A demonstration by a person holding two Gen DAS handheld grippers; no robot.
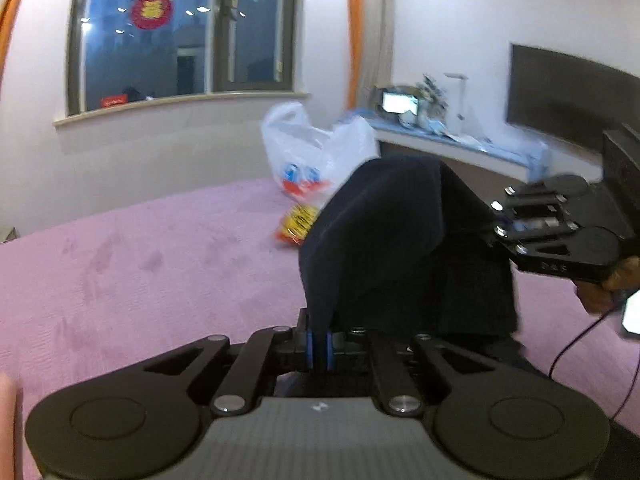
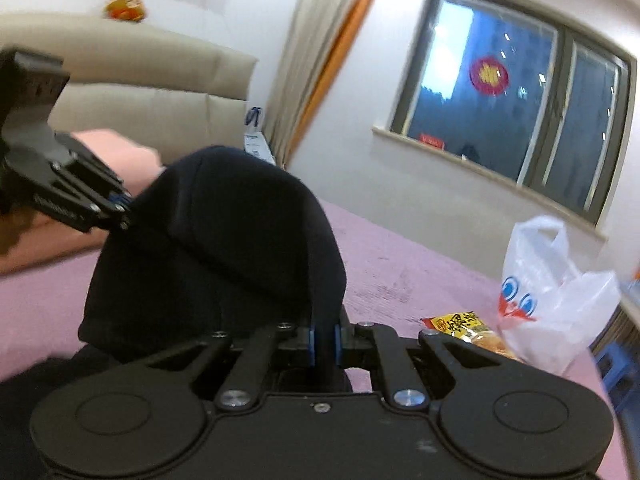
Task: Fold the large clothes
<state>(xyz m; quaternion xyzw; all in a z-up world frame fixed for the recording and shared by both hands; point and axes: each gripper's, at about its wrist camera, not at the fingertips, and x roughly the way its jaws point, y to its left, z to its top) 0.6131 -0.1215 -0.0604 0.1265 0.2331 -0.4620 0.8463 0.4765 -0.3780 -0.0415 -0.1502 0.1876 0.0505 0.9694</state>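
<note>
A dark navy garment (image 1: 392, 240) hangs lifted above the pink bedspread (image 1: 140, 264), stretched between both grippers. My left gripper (image 1: 319, 350) is shut on one edge of the cloth, pinched between its blue pads. My right gripper (image 2: 324, 346) is shut on another edge of the same garment (image 2: 224, 248). In the left wrist view the right gripper (image 1: 494, 220) shows at the right, gripping the cloth, with a hand behind it. In the right wrist view the left gripper (image 2: 126, 212) shows at the left on the cloth. The garment's lower part bunches on the bed.
A white plastic bag (image 1: 316, 152) with a cartoon face and a yellow snack packet (image 1: 298, 224) lie on the bed's far side below a window (image 1: 180, 32). A cluttered shelf (image 1: 436, 128) and dark screen are at the right. A beige headboard (image 2: 152, 92) and pink pillow (image 2: 116, 148) are at the left.
</note>
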